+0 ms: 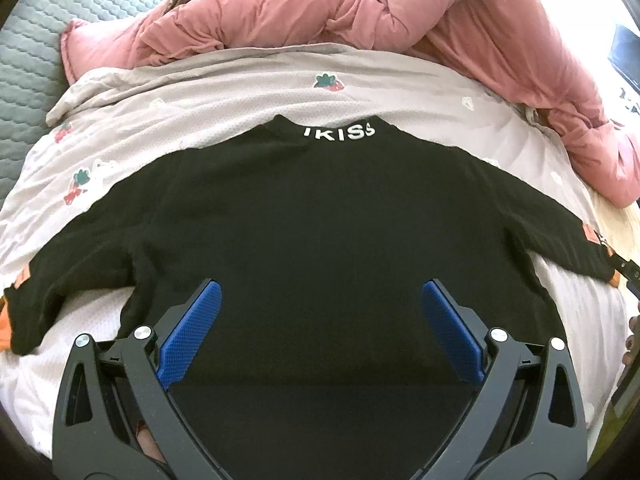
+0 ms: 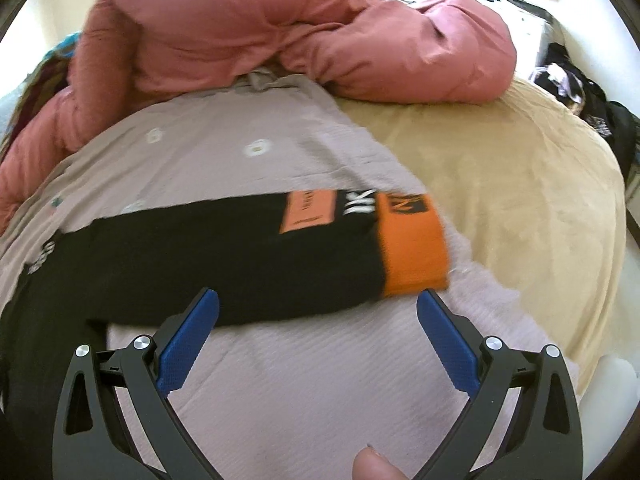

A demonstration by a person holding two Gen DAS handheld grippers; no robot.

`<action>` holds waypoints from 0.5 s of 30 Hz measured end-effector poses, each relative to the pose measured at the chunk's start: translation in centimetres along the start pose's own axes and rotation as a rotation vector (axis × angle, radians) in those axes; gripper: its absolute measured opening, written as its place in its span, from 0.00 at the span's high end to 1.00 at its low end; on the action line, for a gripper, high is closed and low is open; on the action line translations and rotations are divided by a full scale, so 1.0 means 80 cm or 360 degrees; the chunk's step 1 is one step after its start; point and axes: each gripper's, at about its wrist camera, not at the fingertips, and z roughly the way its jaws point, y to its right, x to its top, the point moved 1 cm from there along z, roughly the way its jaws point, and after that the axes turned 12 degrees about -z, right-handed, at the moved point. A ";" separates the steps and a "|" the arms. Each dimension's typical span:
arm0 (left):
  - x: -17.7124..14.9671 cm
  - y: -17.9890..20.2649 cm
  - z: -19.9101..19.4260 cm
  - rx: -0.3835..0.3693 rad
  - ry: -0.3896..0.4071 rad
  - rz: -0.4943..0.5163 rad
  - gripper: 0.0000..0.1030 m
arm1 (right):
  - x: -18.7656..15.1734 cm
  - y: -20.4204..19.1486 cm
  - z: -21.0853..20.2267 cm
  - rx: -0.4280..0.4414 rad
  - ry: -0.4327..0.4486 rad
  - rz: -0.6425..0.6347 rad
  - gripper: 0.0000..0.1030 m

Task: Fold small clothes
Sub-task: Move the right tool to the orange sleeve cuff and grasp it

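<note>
What I can't make out from my two grippers

My left gripper [image 1: 320, 300] covers the black sweater's [image 1: 320, 208] hem, and both its cuffs run off the edges of the left view. In my right view the orange cuff [image 2: 414, 246] and the lettering beside it are smeared with blur, unreadable. My fingertip [image 2: 374, 466] is cut by the bottom edge.

We see the black sweater [image 1: 320, 216] as matt knitted cloth, its orange cuff [image 2: 414, 248] ribbed. Under the sweater, the pale sheet [image 1: 224, 92] is finely textured woven cloth; beyond the sweater's collar the pink duvet [image 1: 280, 8] is smooth and puffy. The left gripper [image 1: 320, 320] and right gripper [image 2: 318, 320] have matt black plastic arms, dimpled blue pads [image 1: 192, 328] and shiny metal rivets [image 1: 144, 333]
</note>
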 end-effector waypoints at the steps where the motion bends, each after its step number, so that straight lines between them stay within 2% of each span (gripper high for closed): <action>1: 0.003 0.000 0.003 0.0007 0.0002 -0.0003 0.09 | 0.003 0.008 0.006 -0.0008 -0.0017 0.0017 0.04; 15: 0.034 -0.003 0.042 0.0051 -0.0031 -0.0041 0.09 | 0.027 0.065 0.072 -0.0049 -0.0168 0.0165 0.06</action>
